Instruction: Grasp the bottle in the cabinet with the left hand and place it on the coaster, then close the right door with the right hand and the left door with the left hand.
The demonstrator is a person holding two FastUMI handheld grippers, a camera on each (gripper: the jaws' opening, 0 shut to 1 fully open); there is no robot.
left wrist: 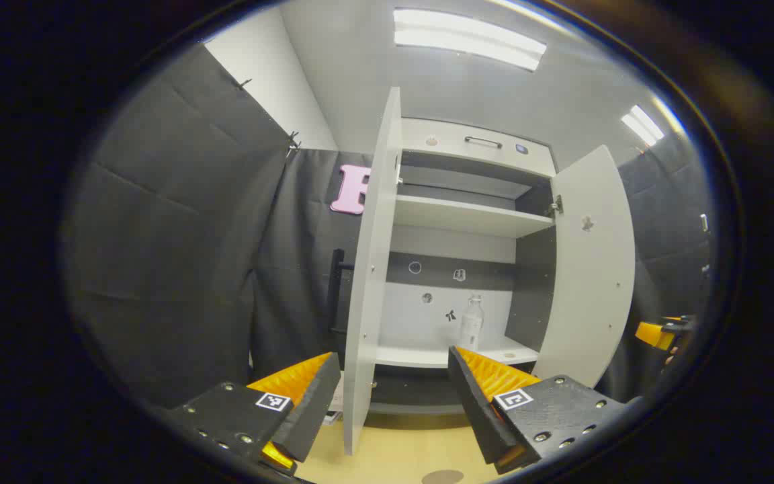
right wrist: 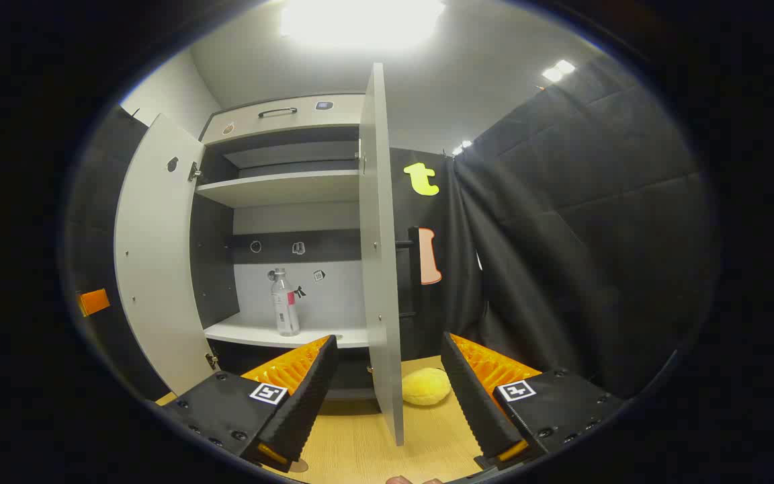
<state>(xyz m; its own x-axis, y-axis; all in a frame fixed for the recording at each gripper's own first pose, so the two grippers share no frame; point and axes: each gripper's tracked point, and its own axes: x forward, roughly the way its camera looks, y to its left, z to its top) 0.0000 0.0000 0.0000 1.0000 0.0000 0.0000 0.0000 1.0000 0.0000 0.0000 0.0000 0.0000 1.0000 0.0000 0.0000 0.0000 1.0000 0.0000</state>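
The left gripper (left wrist: 387,410) is hanging low in the left gripper view with its jaws spread wide and nothing between them, and the right gripper (right wrist: 390,403) is sitting the same way at the bottom of the right gripper view, apart and empty. The bottle (left wrist: 471,323) is standing upright on the cabinet's lower shelf (left wrist: 427,356), just right of centre in the left gripper view and well apart from both tools.

Both doors are standing open. The left door (left wrist: 370,269) is showing edge-on near the middle of the left gripper view, right above the open jaws, so a reach toward the bottle is likely risking a finger catching that thin edge and swinging the panel. The bottle is tall, narrow and clear, probably light plastic, so an off-centre squeeze could be tipping it on the smooth white shelf.

The right door (right wrist: 380,269) is a flat pale panel. The coaster (left wrist: 442,476), a small dark disc, is lying on the wood-grain table (left wrist: 387,457) at the bottom edge, and a soft yellow lump (right wrist: 426,386) is resting beside the right door
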